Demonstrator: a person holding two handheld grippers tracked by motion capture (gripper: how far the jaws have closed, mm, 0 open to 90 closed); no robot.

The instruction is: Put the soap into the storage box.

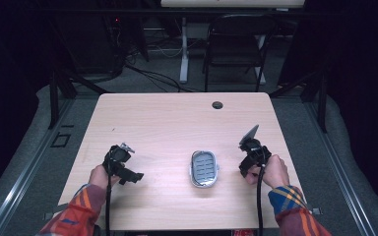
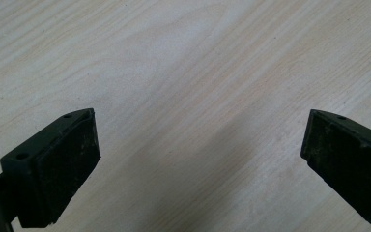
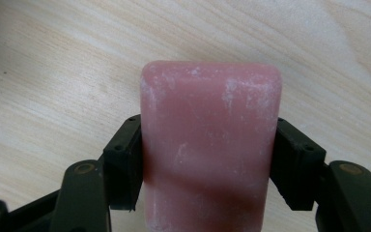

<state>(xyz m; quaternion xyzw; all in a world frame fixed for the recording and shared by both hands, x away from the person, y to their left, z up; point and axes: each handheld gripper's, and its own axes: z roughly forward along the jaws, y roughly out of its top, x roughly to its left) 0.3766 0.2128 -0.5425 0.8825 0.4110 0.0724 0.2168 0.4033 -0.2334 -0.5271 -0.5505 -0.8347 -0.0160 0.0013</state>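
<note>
High view: wooden table (image 1: 177, 123), person's forearms in plaid sleeves coming in from bottom edge. Left gripper (image 1: 128, 172) sits over the table's left-front part, jaws pointing right toward centre. Right gripper (image 1: 244, 167) is over the right-front part, w/ its grey plate tilted up behind it. Between the two, nearer the right one, lies a soap dish (image 1: 204, 168): grey, oval, slotted inside, long axis running away from the person, and apart from both grippers. Soap itself too small/hidden here to make out at the right gripper. A small dark grommet hole (image 1: 217, 104) is at the far edge; a black chair (image 1: 236, 44) stands on the floor beyond.

Left gripper view: left gripper (image 2: 200, 145) has both black jaws spread wide, nothing between them, just bare wood grain below. Pads don't touch anything.

Right gripper view: right gripper (image 3: 207, 164) is clamped on a pink soap bar (image 3: 210, 145). Bar sits squarely between the jaws, pads pressing on its two long sides approx. at mid-length. Its long axis runs straight along the jaws, rounded far end pointing ahead, away from the camera, sticking out well past the fingertips; near end runs off the bottom edge. Surface has whitish scuffs. Table wood shows behind it; can't tell whether the bar touches the table or is lifted off it.
</note>
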